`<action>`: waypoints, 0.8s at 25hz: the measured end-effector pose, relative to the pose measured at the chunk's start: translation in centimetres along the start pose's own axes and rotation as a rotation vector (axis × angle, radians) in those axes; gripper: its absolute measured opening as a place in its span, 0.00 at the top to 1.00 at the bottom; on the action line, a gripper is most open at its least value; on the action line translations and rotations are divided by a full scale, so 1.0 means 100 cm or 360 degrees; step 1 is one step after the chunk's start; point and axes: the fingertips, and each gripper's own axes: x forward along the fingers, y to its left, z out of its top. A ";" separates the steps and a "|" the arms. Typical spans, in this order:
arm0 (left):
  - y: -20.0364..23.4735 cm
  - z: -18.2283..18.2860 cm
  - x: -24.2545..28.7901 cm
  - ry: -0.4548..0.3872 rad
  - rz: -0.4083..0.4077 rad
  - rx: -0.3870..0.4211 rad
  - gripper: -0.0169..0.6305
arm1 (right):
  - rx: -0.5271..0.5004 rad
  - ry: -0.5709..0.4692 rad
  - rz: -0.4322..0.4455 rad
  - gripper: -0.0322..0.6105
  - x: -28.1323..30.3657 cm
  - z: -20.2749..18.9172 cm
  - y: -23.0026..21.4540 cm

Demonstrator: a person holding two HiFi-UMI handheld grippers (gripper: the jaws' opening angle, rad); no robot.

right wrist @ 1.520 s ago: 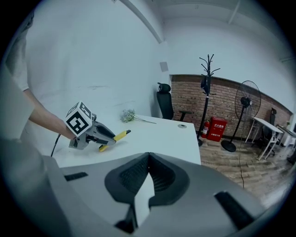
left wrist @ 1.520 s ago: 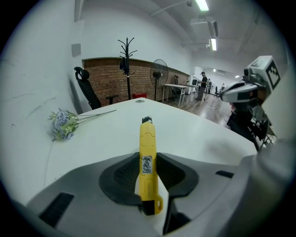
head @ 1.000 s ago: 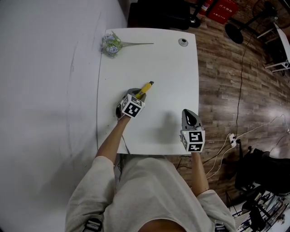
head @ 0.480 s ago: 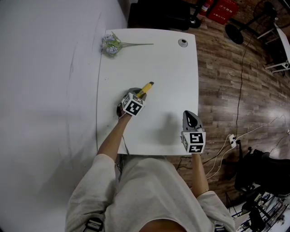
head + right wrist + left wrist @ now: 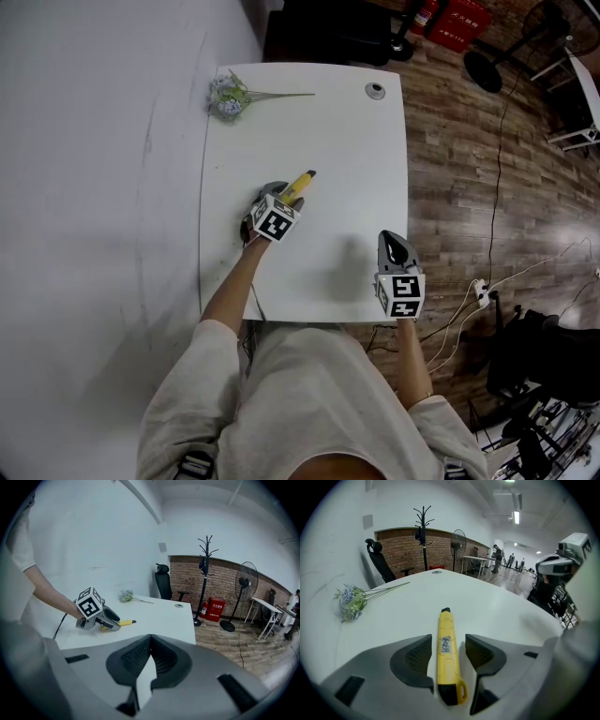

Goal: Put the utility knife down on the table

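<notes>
The yellow utility knife (image 5: 446,625) lies flat on the white table (image 5: 347,141), black tip pointing away from me. My left gripper (image 5: 448,645) straddles its rear half. The jaws are opening, with a gap showing between each pad and the knife's sides. In the head view the knife (image 5: 300,184) sticks out ahead of the left gripper (image 5: 283,197) at the table's left middle. My right gripper (image 5: 394,246) hovers near the front right edge, shut and holding nothing. The right gripper view shows its pads (image 5: 150,641) meeting at the tips, and the knife (image 5: 125,622) beyond, to the left.
A small bunch of artificial flowers (image 5: 228,94) lies at the table's far left corner. A round cable cap (image 5: 375,91) sits at the far right. A white wall runs along the left. Wooden floor with cables (image 5: 487,272) lies to the right.
Both grippers and the knife keep their places on the table. Only the head view has shifted slightly.
</notes>
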 end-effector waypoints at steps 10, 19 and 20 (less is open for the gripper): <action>0.003 0.014 -0.034 -0.0142 0.0085 0.0002 0.60 | -0.0029 -0.0026 0.0053 0.95 0.000 0.005 0.009; 0.004 0.029 -0.097 -0.0429 0.0214 -0.0079 0.72 | -0.0064 -0.0079 0.0093 0.95 -0.007 0.014 0.020; 0.003 0.029 -0.105 -0.0465 0.0229 -0.0095 0.75 | -0.0071 -0.0089 0.0096 0.95 -0.008 0.017 0.021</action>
